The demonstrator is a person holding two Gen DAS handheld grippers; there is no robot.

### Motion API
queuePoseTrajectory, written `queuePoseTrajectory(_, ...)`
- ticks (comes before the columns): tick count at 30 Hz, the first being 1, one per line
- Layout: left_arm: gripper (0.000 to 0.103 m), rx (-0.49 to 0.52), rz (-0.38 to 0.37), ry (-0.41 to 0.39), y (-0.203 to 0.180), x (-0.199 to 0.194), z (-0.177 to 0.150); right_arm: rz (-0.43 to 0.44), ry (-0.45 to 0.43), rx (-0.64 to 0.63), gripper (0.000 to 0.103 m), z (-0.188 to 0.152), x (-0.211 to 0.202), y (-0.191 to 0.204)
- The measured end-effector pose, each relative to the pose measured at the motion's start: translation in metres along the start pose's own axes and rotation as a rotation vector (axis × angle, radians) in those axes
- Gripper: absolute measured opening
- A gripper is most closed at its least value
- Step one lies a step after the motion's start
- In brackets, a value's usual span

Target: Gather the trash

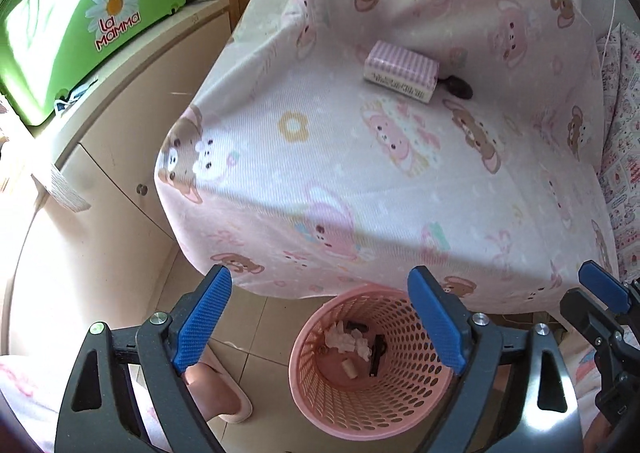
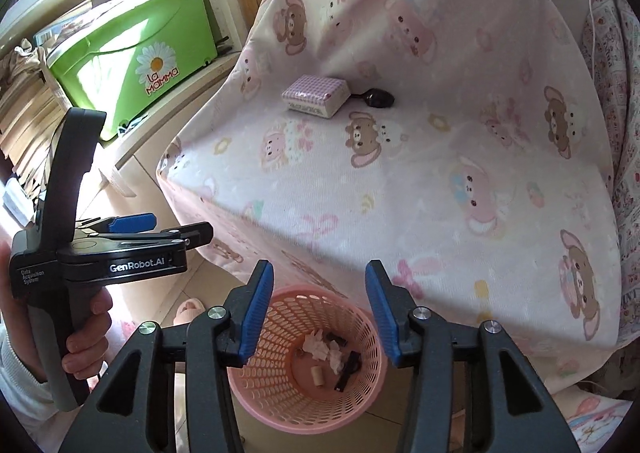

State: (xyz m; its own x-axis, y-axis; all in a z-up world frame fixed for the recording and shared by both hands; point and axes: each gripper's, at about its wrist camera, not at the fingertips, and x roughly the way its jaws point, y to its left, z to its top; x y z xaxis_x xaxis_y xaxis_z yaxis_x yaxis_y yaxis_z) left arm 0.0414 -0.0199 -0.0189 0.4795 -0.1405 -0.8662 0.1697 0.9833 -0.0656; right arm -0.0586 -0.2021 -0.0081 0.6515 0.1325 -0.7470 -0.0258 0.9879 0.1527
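On the tiled floor below both grippers stands a round pink basket [image 1: 372,393] of perforated plastic, holding crumpled white tissue [image 1: 346,339], a small beige roll [image 1: 350,367] and black bits [image 1: 376,353]. The left gripper [image 1: 320,321] hovers over it, its blue ribbed jaws spread wide with nothing between them. The right gripper [image 2: 320,311] hangs just beside it, also pointing down at the basket, jaws apart and bare. Beyond, a bed [image 2: 420,173] draped in a soft pink bear-print sheet carries a boxy, pink-striped tissue pack [image 1: 400,71] with a small glossy black object [image 1: 456,87] touching its far end. A green plastic bin [image 1: 80,13] sits on a cabinet to the left.
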Motion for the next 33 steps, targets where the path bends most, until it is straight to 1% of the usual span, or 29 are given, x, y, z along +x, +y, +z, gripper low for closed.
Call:
queuePoseTrajectory(3, 0.095, 0.015, 0.020, -0.060, -0.001, -0.012, 0.016, -0.047, -0.052, -0.002, 0.051, 0.013, -0.008, -0.009)
queuePoseTrajectory(5, 0.096, 0.029, 0.040, -0.089, -0.005, -0.020, 0.033, -0.055, -0.075, 0.015, 0.056, 0.028, -0.012, -0.017)
queuePoseTrajectory(6, 0.096, 0.037, 0.044, -0.099, -0.006, -0.023, 0.042, -0.065, -0.086, 0.021, 0.056, 0.036, -0.013, -0.021)
queuePoseTrajectory(7, 0.096, 0.044, 0.040, -0.111, -0.007, -0.028, 0.051, -0.078, -0.100, 0.022, 0.056, 0.045, -0.017, -0.025)
queuePoseTrajectory(9, 0.101, 0.057, 0.010, -0.142, -0.011, -0.038, 0.072, -0.103, -0.128, 0.021, 0.058, 0.063, -0.023, -0.033)
queuePoseTrajectory(11, 0.102, 0.075, -0.018, -0.158, -0.016, -0.043, 0.091, -0.122, -0.154, 0.020, 0.065, 0.083, -0.028, -0.040)
queuePoseTrajectory(14, 0.102, 0.082, -0.009, -0.205, -0.023, -0.050, 0.119, -0.157, -0.180, 0.016, 0.065, 0.112, -0.029, -0.052)
queuePoseTrajectory(18, 0.102, 0.101, -0.017, -0.225, -0.026, -0.045, 0.138, -0.170, -0.207, 0.049, 0.068, 0.141, -0.023, -0.068)
queuePoseTrajectory(20, 0.102, 0.120, -0.013, -0.224, -0.025, -0.035, 0.139, -0.176, -0.220, 0.065, 0.069, 0.146, -0.017, -0.074)
queuePoseTrajectory(22, 0.102, 0.134, -0.011, -0.213, -0.022, -0.021, 0.134, -0.173, -0.232, 0.079, 0.069, 0.145, -0.006, -0.080)
queuePoseTrajectory(24, 0.102, 0.130, -0.006, -0.179, -0.020, -0.004, 0.130, -0.179, -0.233, 0.100, 0.070, 0.136, 0.009, -0.087)
queuePoseTrajectory(26, 0.102, 0.122, -0.024, -0.110, -0.019, 0.017, 0.129, -0.196, -0.186, 0.128, 0.070, 0.128, 0.029, -0.094)
queuePoseTrajectory(27, 0.102, 0.122, -0.039, -0.089, -0.020, 0.024, 0.131, -0.195, -0.151, 0.135, 0.070, 0.127, 0.038, -0.097)
queuePoseTrajectory(29, 0.102, 0.123, -0.038, -0.079, -0.023, 0.034, 0.135, -0.189, -0.112, 0.141, 0.070, 0.127, 0.050, -0.102)
queuePoseTrajectory(30, 0.102, 0.127, -0.036, -0.083, -0.025, 0.037, 0.138, -0.193, -0.109, 0.146, 0.070, 0.127, 0.052, -0.104)
queuePoseTrajectory(33, 0.102, 0.160, -0.061, -0.072, -0.034, 0.050, 0.147, -0.196, -0.108, 0.162, 0.070, 0.129, 0.055, -0.108)
